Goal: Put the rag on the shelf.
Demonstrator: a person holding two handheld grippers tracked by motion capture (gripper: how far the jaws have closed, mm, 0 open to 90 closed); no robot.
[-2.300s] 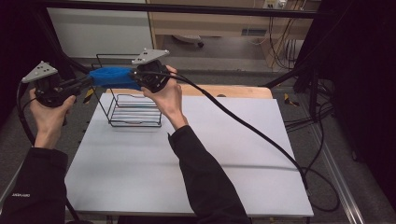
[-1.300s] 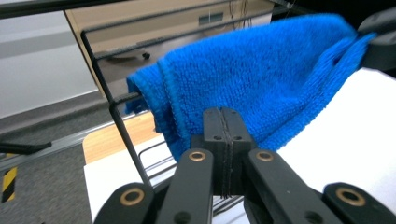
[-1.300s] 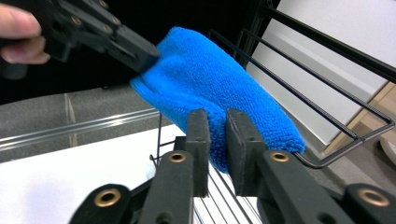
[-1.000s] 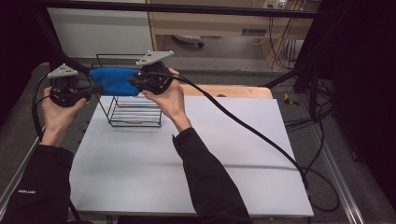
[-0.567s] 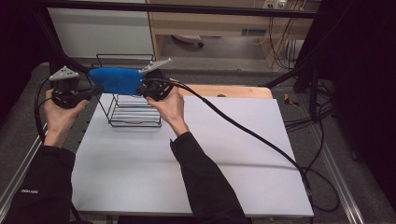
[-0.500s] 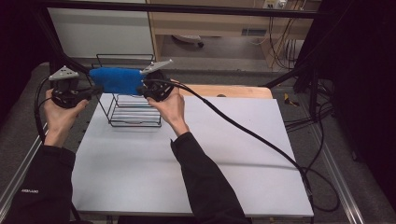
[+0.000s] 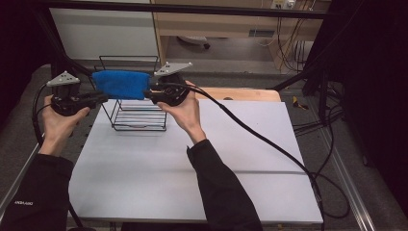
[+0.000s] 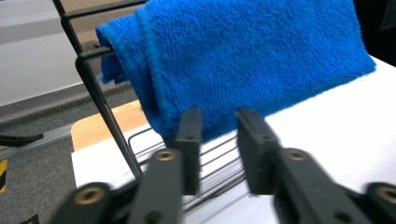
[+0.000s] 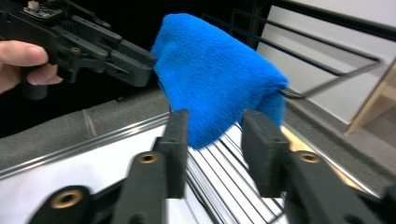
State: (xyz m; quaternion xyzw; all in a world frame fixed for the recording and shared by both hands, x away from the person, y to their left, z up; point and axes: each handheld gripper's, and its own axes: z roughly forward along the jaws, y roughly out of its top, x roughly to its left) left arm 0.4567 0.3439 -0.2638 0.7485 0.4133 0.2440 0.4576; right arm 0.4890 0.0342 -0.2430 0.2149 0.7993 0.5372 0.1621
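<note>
The blue towel [image 7: 120, 84] hangs draped over the wire rack [image 7: 137, 115] to stay put, so the left hand-held gripper [image 7: 98, 98] and right hand-held gripper [image 7: 150, 94] have just spread their jaws, letting go.

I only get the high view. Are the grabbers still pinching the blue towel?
Observer: No. The left gripper has just opened; its pads stand apart in front of the blue towel.
Operator: And the other one?
Observer: The right gripper has just opened too, with only a towel corner between its pads.
Operator: So what holds it up?
Observer: It hangs folded over the top bar of the black wire rack.
</note>
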